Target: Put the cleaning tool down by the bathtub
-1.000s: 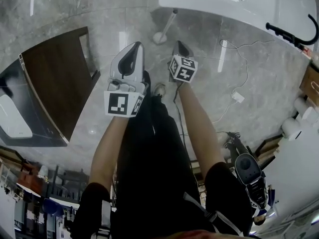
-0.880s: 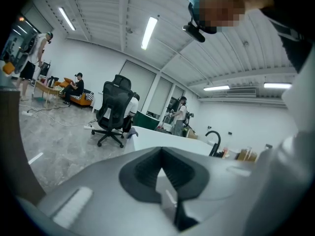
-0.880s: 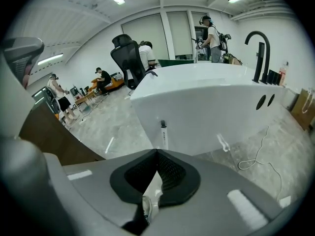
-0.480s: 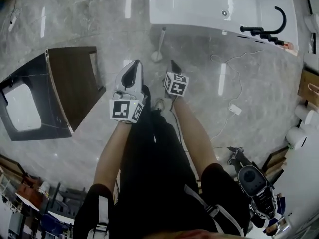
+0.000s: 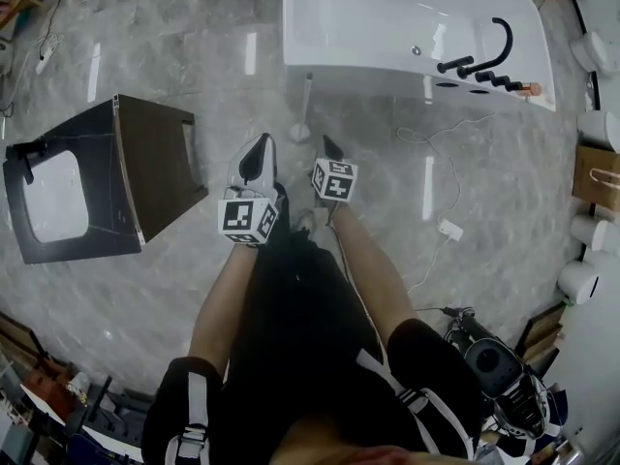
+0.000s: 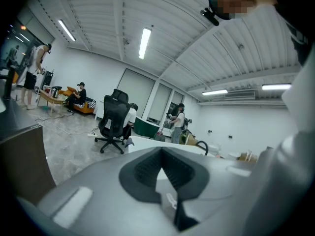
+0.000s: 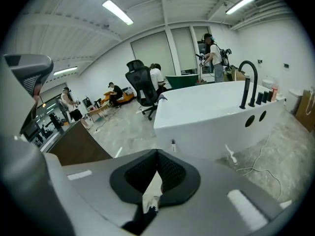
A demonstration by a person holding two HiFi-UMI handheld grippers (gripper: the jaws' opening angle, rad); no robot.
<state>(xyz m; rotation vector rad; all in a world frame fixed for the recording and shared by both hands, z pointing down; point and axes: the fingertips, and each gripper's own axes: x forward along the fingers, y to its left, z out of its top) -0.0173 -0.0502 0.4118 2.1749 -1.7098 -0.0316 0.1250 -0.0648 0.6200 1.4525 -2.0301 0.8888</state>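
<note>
The cleaning tool [image 5: 304, 114], a white brush with a long thin handle, stands upright on the grey floor against the side of the white bathtub [image 5: 387, 17]. No gripper touches it. My left gripper [image 5: 254, 155] and right gripper [image 5: 329, 147] hang side by side in front of me, a short way back from the tool, both shut and empty. In the right gripper view the shut jaws [image 7: 157, 155] point toward the bathtub [image 7: 216, 113], and the tip of the tool's handle [image 7: 173, 143] shows just above them. The left gripper [image 6: 162, 152] points out across the room.
A dark wooden vanity with a white basin [image 5: 107, 177] stands to the left. A black tap [image 5: 484, 48] sits on the tub's rim. A white cable and plug [image 5: 448, 229] lie on the floor to the right, and a machine [image 5: 494, 366] stands at lower right. People and an office chair [image 6: 114, 122] are far off.
Both grippers have lifted up and away from the floor, and the bathtub and vanity now look smaller and further off. The cleaning tool stays standing by the tub.
</note>
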